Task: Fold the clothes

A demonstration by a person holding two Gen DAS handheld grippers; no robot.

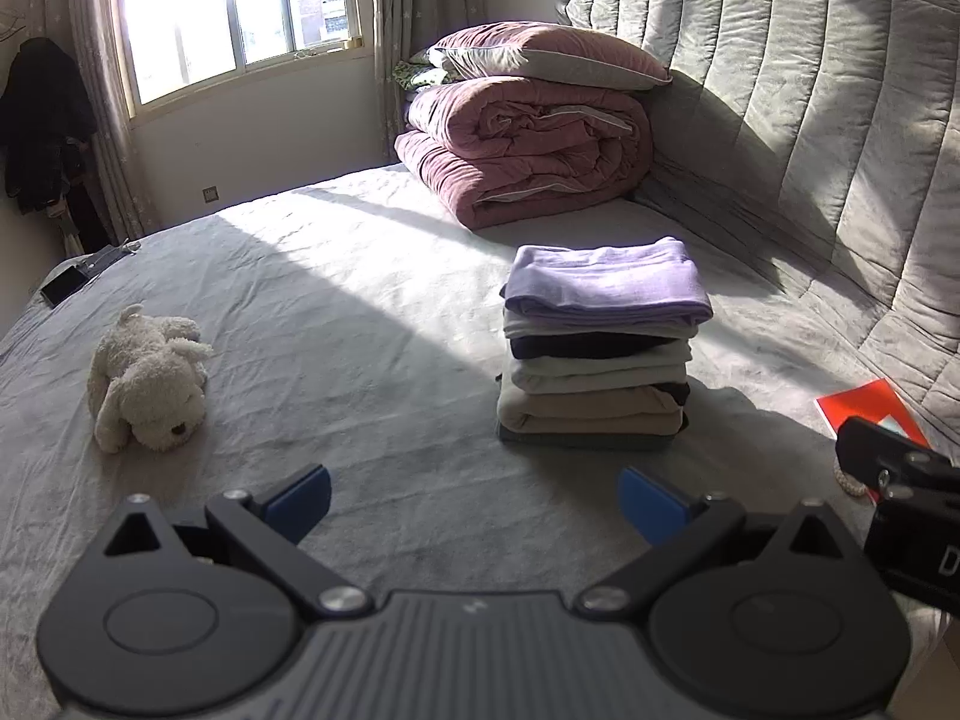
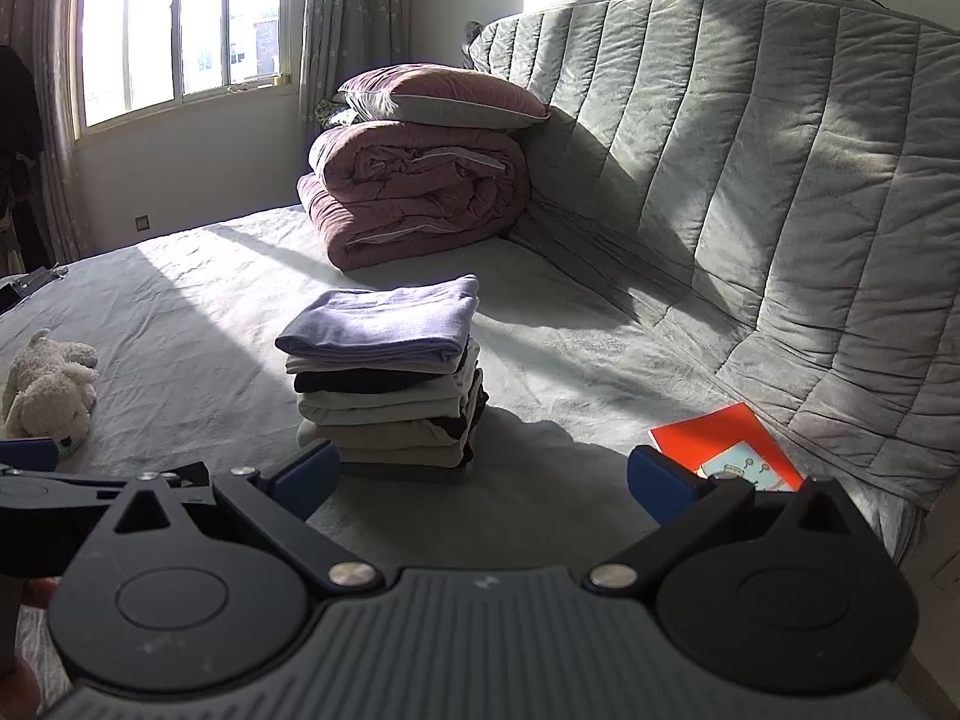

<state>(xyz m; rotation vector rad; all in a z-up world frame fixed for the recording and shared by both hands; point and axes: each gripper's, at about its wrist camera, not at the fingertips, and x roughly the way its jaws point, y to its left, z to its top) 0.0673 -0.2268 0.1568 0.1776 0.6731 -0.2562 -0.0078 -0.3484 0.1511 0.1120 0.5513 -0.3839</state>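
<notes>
- stack of folded clothes (image 1: pixel 594 348) sits on the bed (image 1: pixel 336 312), ahead of both tongs; no loose garment shows.
- left gripper (image 1: pixel 474 501) and right gripper (image 2: pixel 483 480): both wide open, empty.
- right gripper seems nearer the stack.

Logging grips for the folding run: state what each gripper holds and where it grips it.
Nothing is held. The left gripper and right gripper are both open and empty above the bed sheet; the stack of folded clothes sits untouched.

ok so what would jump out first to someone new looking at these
The neat stack of folded clothes mid-bed, lavender piece on top, in a band of sunlight. Behind it, a rolled pink quilt by the headboard; to the left, a white plush dog. Both grippers hover open, empty.
</notes>
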